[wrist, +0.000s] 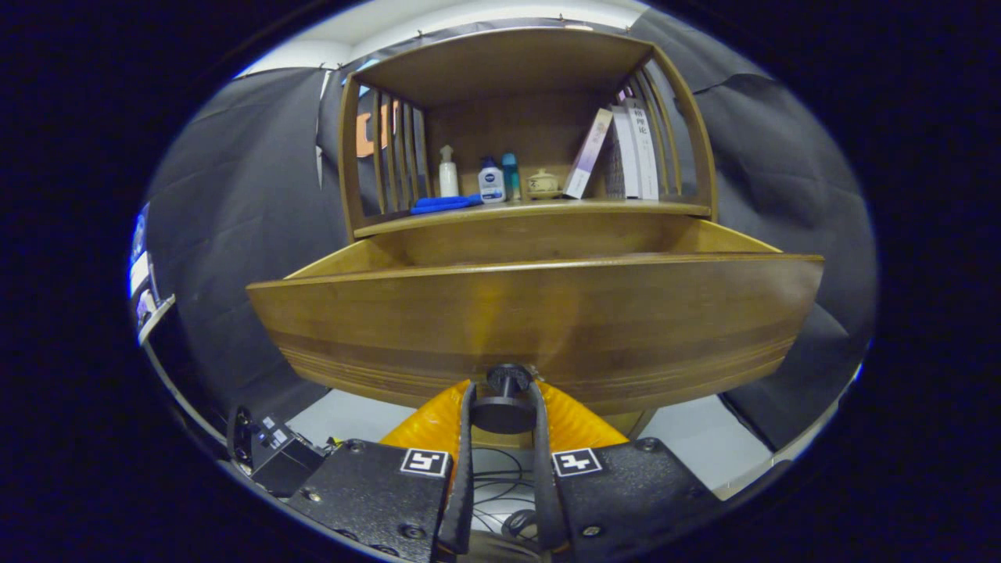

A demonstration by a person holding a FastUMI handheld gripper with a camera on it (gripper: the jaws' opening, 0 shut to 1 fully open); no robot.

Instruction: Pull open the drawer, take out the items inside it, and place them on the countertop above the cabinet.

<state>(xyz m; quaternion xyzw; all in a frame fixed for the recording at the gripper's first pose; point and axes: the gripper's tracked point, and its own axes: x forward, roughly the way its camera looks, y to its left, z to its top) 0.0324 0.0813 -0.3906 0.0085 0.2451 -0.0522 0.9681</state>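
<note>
Black cloth hangs behind a wooden cabinet (pixel 532 117), and right up front the drawer (pixel 539 313) stands pulled well out, its front panel wide across the view. The tool (pixel 504 395) is clenched on the knob (pixel 506 379), a finger pressing each side of the stem, the round cap sitting between them. Best now, I'd say, to let go squarely, back off, then rise above the front panel before reaching in. Drawer contents? Can't tell; the panel hides the inside, only bare inner walls show. Up on the counter (pixel 547 208) sit a blue cloth (pixel 444 204), a pump bottle (pixel 447 173), a lotion bottle (pixel 491 182), a small jar (pixel 542 184) and leaning books (pixel 622 152), with free space in front.
</note>
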